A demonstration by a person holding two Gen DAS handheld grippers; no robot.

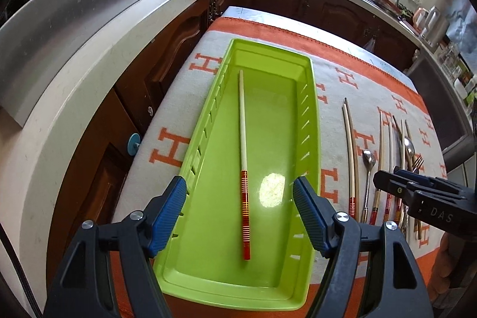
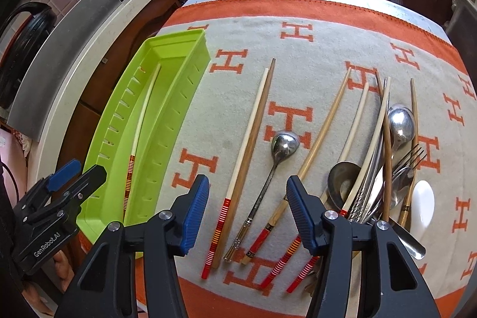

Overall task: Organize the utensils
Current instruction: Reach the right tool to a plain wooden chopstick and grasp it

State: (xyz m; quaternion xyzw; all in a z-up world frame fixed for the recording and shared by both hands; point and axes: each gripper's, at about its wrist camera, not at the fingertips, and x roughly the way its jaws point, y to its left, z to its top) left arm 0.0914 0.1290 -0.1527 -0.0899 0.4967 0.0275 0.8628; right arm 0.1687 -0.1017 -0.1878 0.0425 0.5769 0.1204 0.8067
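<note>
Inside lime-green tray: single red-striped chopstick, lengthwise.

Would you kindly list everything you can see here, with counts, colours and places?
Tray: one, lime green, left side of cloth.
Chopstick in tray: one, cream with red-striped end.
Loose chopsticks: several, cream or wooden, on cloth right of tray.
Lone spoon: one, silver, among the chopsticks.
Cutlery pile: spoons, a fork, chopsticks, far right; count unclear.
Cloth: one, grey with orange H pattern.
Left gripper: open, above tray.
Right gripper: open, above loose chopsticks.
</note>
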